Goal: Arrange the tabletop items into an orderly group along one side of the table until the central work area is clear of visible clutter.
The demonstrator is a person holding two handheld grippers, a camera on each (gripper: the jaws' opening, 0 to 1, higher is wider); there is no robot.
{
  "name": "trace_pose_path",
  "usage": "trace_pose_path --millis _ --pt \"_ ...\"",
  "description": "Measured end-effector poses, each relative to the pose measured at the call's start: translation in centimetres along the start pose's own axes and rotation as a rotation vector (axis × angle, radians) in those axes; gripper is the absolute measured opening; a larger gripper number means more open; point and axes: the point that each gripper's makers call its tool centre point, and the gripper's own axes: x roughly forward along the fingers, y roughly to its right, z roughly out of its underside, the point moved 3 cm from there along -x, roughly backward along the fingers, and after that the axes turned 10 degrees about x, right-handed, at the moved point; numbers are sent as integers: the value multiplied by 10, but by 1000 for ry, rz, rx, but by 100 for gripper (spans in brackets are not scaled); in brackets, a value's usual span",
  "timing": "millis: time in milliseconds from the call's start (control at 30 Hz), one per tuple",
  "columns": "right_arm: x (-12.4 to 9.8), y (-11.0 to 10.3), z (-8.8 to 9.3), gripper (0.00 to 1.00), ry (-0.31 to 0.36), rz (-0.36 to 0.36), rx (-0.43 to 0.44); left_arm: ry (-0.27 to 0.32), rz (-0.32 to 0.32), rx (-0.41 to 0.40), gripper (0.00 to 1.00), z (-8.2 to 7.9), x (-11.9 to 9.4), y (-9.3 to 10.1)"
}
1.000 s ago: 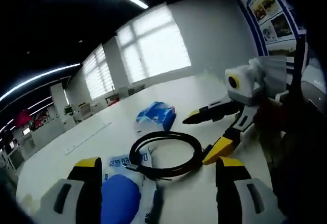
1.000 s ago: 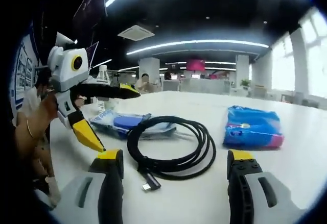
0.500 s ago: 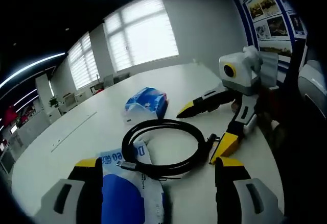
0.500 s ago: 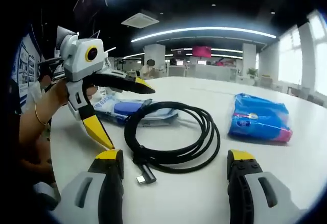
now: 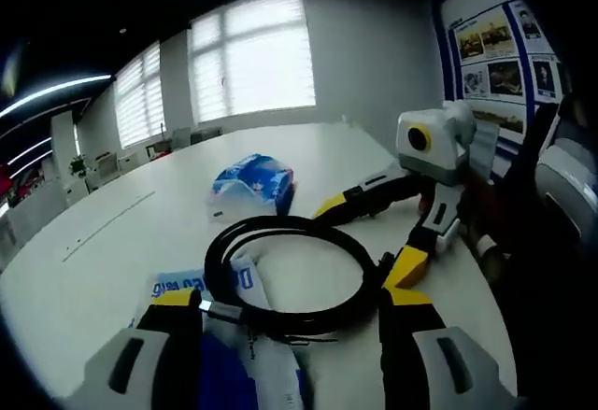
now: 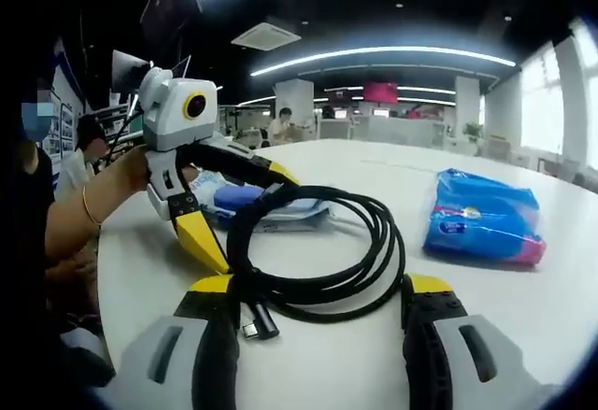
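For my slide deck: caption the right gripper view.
Open right tool closing in on a coiled black cable, blue packet beside it, left tool opposite.

Both claws [image 5: 290, 303] [image 6: 318, 298] agape, low, facing.

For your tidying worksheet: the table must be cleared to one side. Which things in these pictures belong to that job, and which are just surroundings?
Part of the job:
black coiled cable
blue tissue pack
blue-and-white packet
left gripper, open
right gripper, open

Just surroundings:
wall posters
windows
ceiling lights
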Motion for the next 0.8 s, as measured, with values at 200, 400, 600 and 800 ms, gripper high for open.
trace_pose_path --millis 200,400,600,800 --pt "-1 -1 0 64 5 -10 1 -10 -11 -20 75 0 1 2" --pt "-5 -4 0 61 2 -10 12 -18 -21 -1 75 -4 -3 4" --pt "-10 -11 -3 61 34 -54 63 60 -23 -25 77 -15 -7 5" --pt "-19 -14 -9 60 53 -49 41 107 -27 -41 77 -22 -8 9"
